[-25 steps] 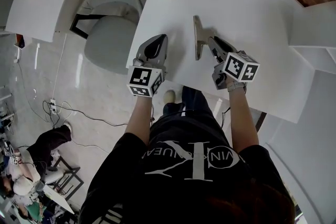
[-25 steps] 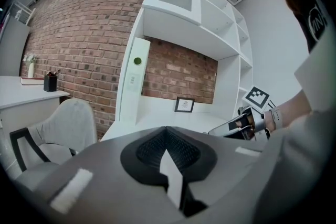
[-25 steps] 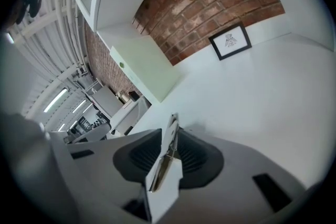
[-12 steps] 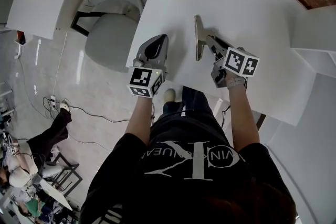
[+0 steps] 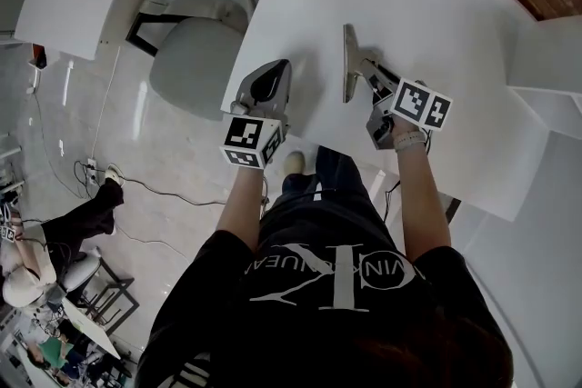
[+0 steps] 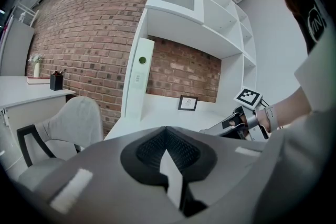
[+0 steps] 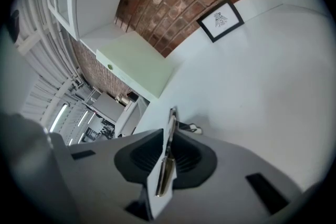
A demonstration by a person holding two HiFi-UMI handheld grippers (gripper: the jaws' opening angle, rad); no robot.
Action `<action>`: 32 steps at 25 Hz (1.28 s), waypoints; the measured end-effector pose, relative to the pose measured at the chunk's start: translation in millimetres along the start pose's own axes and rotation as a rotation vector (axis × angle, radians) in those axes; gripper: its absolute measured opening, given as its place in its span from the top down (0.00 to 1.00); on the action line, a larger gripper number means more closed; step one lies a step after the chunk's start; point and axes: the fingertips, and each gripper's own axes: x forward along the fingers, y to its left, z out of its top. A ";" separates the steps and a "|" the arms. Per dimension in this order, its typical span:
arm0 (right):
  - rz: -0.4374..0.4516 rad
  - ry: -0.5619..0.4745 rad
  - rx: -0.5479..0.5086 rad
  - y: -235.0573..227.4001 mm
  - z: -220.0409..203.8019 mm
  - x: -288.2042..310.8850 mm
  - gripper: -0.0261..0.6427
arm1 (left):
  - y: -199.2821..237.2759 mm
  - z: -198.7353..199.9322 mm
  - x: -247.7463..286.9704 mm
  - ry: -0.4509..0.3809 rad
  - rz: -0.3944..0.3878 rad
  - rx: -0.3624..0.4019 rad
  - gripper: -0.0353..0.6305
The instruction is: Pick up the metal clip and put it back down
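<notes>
Head view: R gripper (image 5: pixel 364 71) is clamped on the long silver metal clip (image 5: pixel 347 61), which stands on edge over the white table (image 5: pixel 436 41); can't tell if it touches. L gripper (image 5: pixel 271 77) sits near table's front edge, apart from clip. L gripper view: grey jaws pressed together, nothing btw them; R gripper visible at right, across the table. R gripper view: dark ribbed pads pinch clip's flat sides, its far end poking past the fingertips w/ tabletop beyond.
</notes>
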 end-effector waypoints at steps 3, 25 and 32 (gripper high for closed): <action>0.003 -0.009 0.008 0.7 0.0 -1.1 0.89 | 1.8 -0.2 -3.8 0.005 0.006 -0.004 0.93; 0.000 -0.184 -0.041 31.6 11.6 -34.3 0.92 | 6.4 5.8 -33.3 -0.034 -0.021 0.011 0.93; -0.016 -0.250 -0.084 43.9 18.8 -55.7 0.92 | 2.5 14.6 -40.2 -0.063 -0.044 0.017 0.93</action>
